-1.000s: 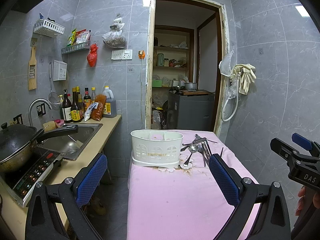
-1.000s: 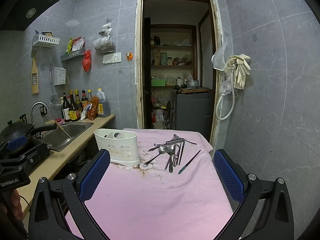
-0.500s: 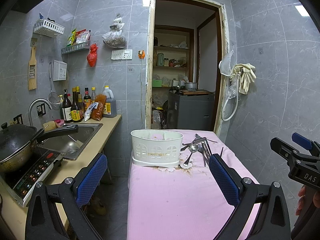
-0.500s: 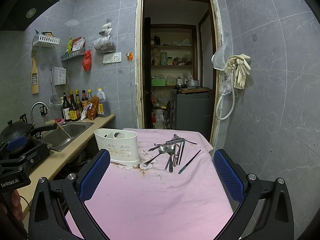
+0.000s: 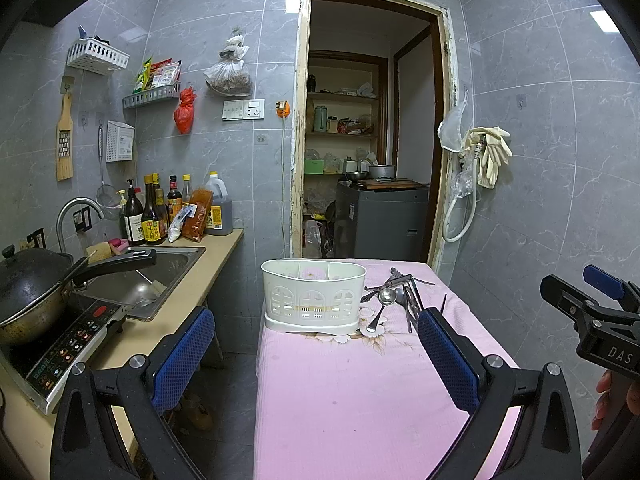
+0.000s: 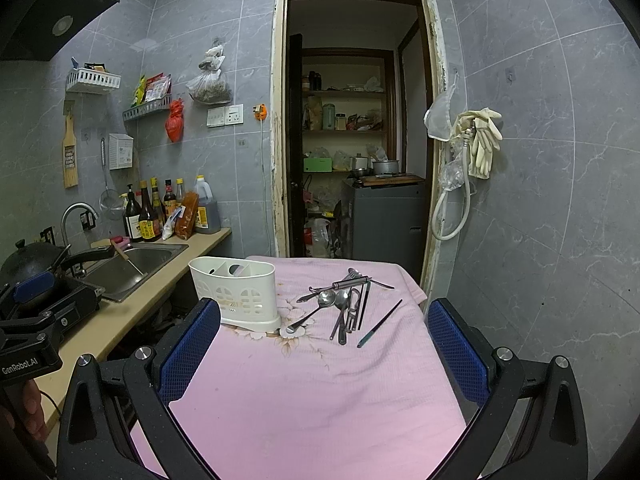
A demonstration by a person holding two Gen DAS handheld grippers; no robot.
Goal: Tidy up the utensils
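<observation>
A white utensil holder (image 5: 313, 298) (image 6: 236, 294) with compartments stands at the far end of the pink-covered table (image 5: 360, 392) (image 6: 312, 392). Right of it lies a pile of metal utensils (image 5: 398, 298) (image 6: 344, 300), with spoons, and a dark thin utensil (image 6: 379, 324) lies apart to the right. My left gripper (image 5: 314, 354) is open and empty, held above the near table. My right gripper (image 6: 324, 344) is open and empty, well short of the pile.
A counter (image 5: 168, 320) on the left holds a sink (image 5: 140, 280), a wok (image 5: 28, 284) on an induction cooker and several bottles (image 5: 160, 212). There is a floor gap between counter and table. An open doorway (image 5: 360, 140) lies beyond the table.
</observation>
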